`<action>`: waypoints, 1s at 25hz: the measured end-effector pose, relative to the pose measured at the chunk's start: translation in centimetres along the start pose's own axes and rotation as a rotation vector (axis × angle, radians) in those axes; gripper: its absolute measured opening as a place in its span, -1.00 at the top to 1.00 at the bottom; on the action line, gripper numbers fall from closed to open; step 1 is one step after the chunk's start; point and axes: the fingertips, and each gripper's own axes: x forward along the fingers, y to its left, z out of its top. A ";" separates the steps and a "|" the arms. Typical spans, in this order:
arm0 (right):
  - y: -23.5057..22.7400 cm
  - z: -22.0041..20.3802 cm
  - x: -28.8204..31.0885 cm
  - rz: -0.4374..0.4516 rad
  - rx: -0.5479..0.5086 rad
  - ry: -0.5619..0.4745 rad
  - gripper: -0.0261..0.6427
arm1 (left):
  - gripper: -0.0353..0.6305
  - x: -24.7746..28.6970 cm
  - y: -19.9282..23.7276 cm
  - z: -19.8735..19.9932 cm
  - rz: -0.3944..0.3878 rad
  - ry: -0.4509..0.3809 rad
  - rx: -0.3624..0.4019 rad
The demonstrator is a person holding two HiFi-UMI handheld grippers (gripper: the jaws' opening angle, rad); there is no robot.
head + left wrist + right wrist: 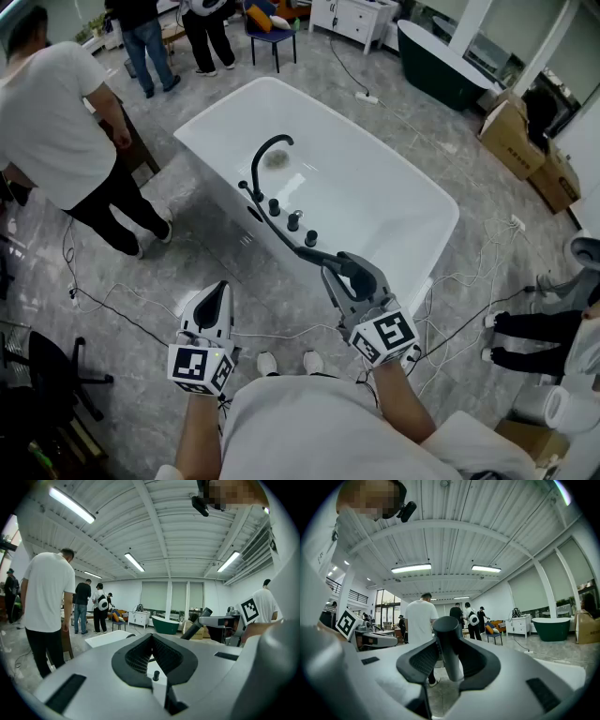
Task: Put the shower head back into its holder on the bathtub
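Beside the white bathtub [394,220], the right claw [339,272] is clamping the dark shower head [449,644], while the left claw [217,296] is hovering, pinched together and empty.

I'm in a showroom hall: a white freestanding bathtub [375,202] on grey marbled floor tiles [234,272], a dark green bathtub [441,70], brown cardboard boxes [514,139], ceiling strip lights [70,504]

1. Bathtub [394,202]: plain white; spout [269,150] and knobs [292,221] black.
2. Shower head [447,641]: dark grey, unpatterned.
3. Left gripper [220,291], right gripper [339,267]: light grey shells, black ribbed pads; marker cubes [387,336] white with black square patterns.
4. Floor [187,272]: grey, marbled with pale veins.
5. Second tub [436,66]: dark green.
6. Bystander [56,112]: white shirt, black trousers.
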 end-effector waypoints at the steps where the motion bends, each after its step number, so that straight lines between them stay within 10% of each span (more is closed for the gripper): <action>1: 0.1 0.1 0.1 -0.005 0.000 0.002 0.50 | 0.86 0.0 0.3 0.0 0.005 0.001 -0.002; 25: 3.7 0.5 1.2 -0.029 -0.009 -0.001 0.49 | 0.86 -2.2 3.2 1.4 -0.008 -0.036 0.022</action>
